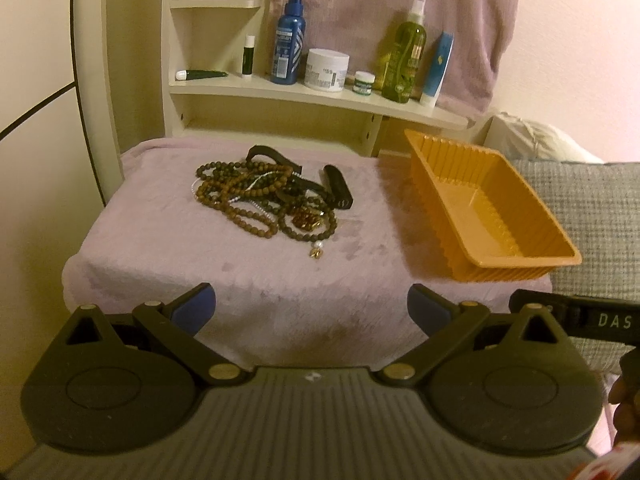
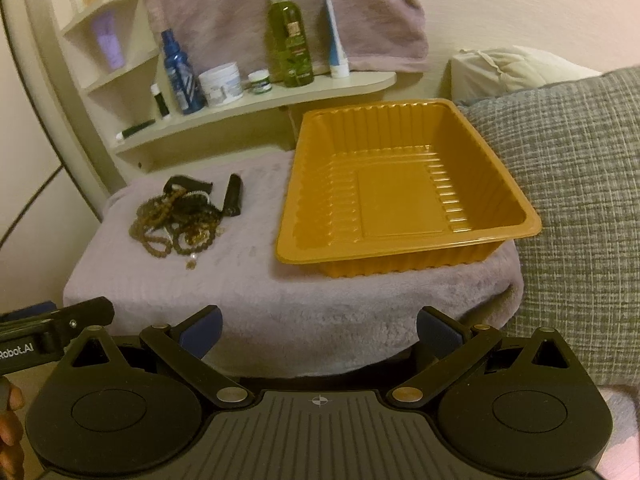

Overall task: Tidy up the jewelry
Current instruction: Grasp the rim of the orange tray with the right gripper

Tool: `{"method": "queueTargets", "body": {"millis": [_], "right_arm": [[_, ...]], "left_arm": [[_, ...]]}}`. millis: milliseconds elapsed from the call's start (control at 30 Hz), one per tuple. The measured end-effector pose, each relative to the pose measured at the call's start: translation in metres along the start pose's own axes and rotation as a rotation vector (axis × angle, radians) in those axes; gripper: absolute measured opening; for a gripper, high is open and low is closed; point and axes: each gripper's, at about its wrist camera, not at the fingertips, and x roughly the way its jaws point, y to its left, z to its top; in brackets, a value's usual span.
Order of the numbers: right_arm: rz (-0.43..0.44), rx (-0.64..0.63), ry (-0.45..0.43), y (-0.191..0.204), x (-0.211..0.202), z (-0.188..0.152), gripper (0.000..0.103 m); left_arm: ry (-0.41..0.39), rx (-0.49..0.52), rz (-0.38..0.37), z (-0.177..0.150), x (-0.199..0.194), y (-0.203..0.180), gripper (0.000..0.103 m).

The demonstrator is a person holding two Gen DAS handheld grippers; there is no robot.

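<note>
A tangled pile of brown bead necklaces (image 1: 256,200) with black bands and a small black case (image 1: 338,186) lies on the lilac cloth-covered table (image 1: 200,272); it also shows in the right wrist view (image 2: 180,220). A small gold and pearl pendant (image 1: 316,250) lies at the pile's near edge. An empty orange tray (image 2: 400,192) stands on the right of the table, also in the left wrist view (image 1: 484,208). My left gripper (image 1: 311,312) is open and empty, short of the pile. My right gripper (image 2: 318,330) is open and empty, in front of the tray.
A cream shelf (image 1: 312,94) behind the table holds bottles, jars and tubes. A lilac towel (image 1: 380,20) hangs behind it. A grey woven cushion (image 2: 572,200) lies right of the tray. A wall (image 1: 36,200) is on the left.
</note>
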Motion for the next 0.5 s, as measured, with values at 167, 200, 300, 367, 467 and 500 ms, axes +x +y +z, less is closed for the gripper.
{"method": "queueTargets", "body": {"millis": [167,200,300,367,467,500], "right_arm": [[0.007,0.078,-0.091,-0.022,-0.01,0.005,0.103],[0.012,0.094,-0.116,-0.028,-0.012,0.006,0.102],[0.016,0.15,-0.185,-0.049,-0.017,0.012,0.087],[0.012,0.187,-0.21,-0.064,-0.017,0.016,0.078],[-0.011,0.237,-0.243,-0.086,-0.016,0.022,0.071],[-0.022,0.242,-0.246,-0.092,-0.014,0.024,0.07]], "left_arm": [[-0.028,-0.044,-0.037,0.008,0.008,0.005,0.101],[-0.037,-0.052,-0.044,0.01,0.01,0.005,0.101],[-0.052,-0.069,-0.061,0.014,0.017,0.006,0.101],[-0.057,-0.077,-0.071,0.017,0.021,0.007,0.101],[-0.065,-0.084,-0.079,0.019,0.028,0.007,0.101],[-0.066,-0.087,-0.081,0.019,0.03,0.007,0.101]]}}
